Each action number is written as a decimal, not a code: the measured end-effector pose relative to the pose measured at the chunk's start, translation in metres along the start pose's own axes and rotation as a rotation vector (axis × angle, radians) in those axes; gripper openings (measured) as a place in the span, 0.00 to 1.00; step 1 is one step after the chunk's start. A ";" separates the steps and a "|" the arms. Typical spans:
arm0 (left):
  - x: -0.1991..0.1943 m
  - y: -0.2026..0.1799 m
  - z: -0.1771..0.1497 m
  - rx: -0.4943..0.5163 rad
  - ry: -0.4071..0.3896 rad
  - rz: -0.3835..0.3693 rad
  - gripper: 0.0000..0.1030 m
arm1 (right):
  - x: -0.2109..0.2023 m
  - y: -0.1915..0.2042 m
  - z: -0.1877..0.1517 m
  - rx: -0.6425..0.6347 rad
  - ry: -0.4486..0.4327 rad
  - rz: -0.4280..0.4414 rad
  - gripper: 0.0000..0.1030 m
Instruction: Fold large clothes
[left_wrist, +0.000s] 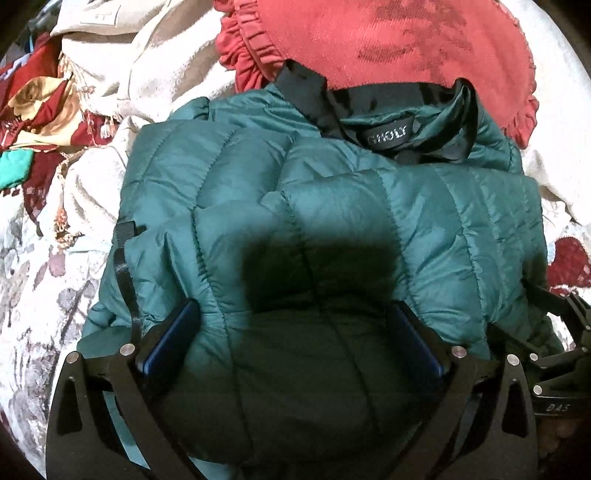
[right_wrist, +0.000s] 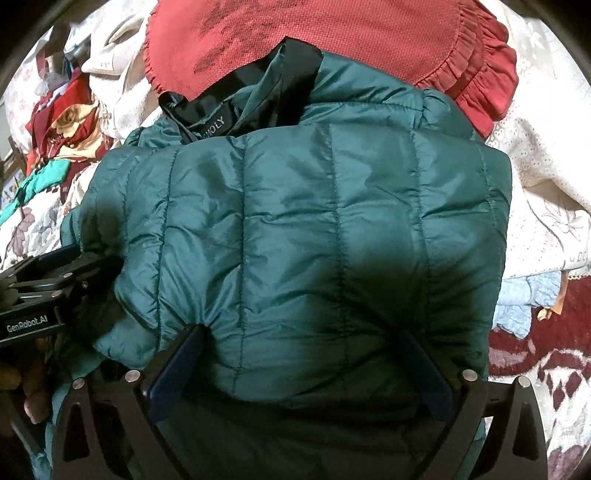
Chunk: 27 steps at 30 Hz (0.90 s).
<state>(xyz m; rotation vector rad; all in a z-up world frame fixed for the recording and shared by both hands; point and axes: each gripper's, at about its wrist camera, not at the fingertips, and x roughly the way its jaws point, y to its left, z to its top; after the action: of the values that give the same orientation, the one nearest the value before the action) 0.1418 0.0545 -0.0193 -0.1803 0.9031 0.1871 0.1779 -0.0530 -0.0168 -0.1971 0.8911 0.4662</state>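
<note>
A teal quilted puffer jacket (left_wrist: 295, 221) lies folded on the bed, its black collar and label (left_wrist: 388, 138) at the far end. It also fills the right wrist view (right_wrist: 295, 229). My left gripper (left_wrist: 291, 332) is open, its blue-padded fingers (left_wrist: 170, 339) spread wide over the jacket's near edge, with the padding bulging between them. My right gripper (right_wrist: 303, 354) is open too, its fingers (right_wrist: 177, 365) pressed against the near edge. Each gripper shows at the side of the other's view: the right one (left_wrist: 554, 350), the left one (right_wrist: 40, 291).
A red ruffled cushion (left_wrist: 388, 44) lies just beyond the collar. Cream cloth (left_wrist: 140, 74) and red flowered fabric (left_wrist: 40, 107) are piled at the far left. A floral bedspread (left_wrist: 37, 266) lies underneath. Light blue cloth (right_wrist: 524, 302) lies to the right.
</note>
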 end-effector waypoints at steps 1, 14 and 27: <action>0.001 0.000 0.000 0.000 0.004 0.000 1.00 | 0.000 0.000 -0.001 -0.001 -0.002 -0.001 1.00; -0.049 0.030 0.012 -0.036 -0.040 -0.011 0.99 | -0.061 0.000 0.003 0.061 -0.065 -0.013 1.00; -0.125 0.097 -0.088 0.045 -0.047 0.003 0.99 | -0.131 -0.002 -0.137 -0.022 0.068 -0.007 1.00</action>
<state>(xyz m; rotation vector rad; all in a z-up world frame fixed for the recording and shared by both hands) -0.0238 0.1176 0.0186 -0.1319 0.8599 0.1733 0.0121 -0.1434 0.0010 -0.2374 0.9516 0.4647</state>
